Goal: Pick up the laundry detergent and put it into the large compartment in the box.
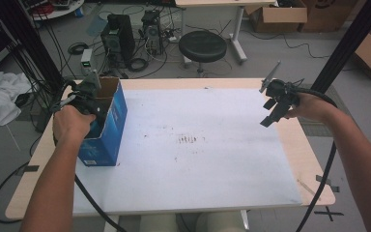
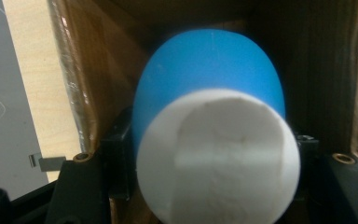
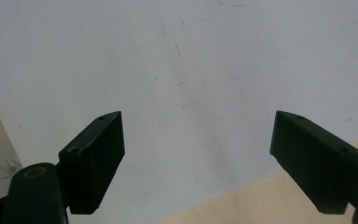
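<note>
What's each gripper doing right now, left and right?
Left gripper: shut on a blue-and-white capsule-shaped object, down inside the blue cardboard box.
Right gripper: open, nothing between the jaws, above the white mat.

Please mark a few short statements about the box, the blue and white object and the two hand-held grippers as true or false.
1. The left hand-held gripper grips a blue and white object. True.
2. That object is inside the open blue box. True: brown cardboard walls surround it.
3. The right hand-held gripper holds a cup. False: its jaws are open, with nothing between them.
4. The blue box stands at the table's right edge. False: it stands at the left edge.
5. A black stool stands beyond the table. True.
</note>
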### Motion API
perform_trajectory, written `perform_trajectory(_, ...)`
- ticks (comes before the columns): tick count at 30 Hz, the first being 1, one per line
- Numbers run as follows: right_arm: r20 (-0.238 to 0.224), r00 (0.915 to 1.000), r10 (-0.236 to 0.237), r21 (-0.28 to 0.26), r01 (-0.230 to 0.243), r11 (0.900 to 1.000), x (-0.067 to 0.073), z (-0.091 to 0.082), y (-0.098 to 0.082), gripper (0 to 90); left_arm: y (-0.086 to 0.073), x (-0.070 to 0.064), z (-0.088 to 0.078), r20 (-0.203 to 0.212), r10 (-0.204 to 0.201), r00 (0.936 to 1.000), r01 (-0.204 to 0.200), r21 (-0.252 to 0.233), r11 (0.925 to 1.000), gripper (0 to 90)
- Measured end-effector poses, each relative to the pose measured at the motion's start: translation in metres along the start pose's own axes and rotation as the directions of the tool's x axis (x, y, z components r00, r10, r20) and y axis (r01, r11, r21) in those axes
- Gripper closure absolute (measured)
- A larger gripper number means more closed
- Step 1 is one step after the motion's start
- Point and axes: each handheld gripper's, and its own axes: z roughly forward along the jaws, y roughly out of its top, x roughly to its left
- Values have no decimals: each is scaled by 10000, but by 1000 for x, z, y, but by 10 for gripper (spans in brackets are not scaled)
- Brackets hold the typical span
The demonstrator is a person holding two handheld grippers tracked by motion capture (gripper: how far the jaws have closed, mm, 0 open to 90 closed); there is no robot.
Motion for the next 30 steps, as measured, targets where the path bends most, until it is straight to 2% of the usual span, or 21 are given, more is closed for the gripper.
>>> perform_trajectory(9,-12,10000,-34,20,34,10000,1,-1,-1,175,-1,4,2,104,-4,9999,4,-33,10000,375)
perform_trajectory(16,-7,10000,23,-30,-23,10000,2,-3,-4,174,-2,3,2,334,3,9994,0,-106,9999,304)
perform_trajectory(21,15,10000,11,-42,-11,10000,3,-5,-4,174,-4,6,-1,561,0,9984,11,-187,9998,304)
perform_trajectory(25,14,10000,-52,-89,52,9999,5,-5,-3,174,-5,10,-5,897,-153,9959,184,-333,9993,302)
perform_trajectory(30,25,9999,-101,-60,101,9999,6,-6,-2,174,-6,12,-13,842,-183,9963,229,-529,9983,288)
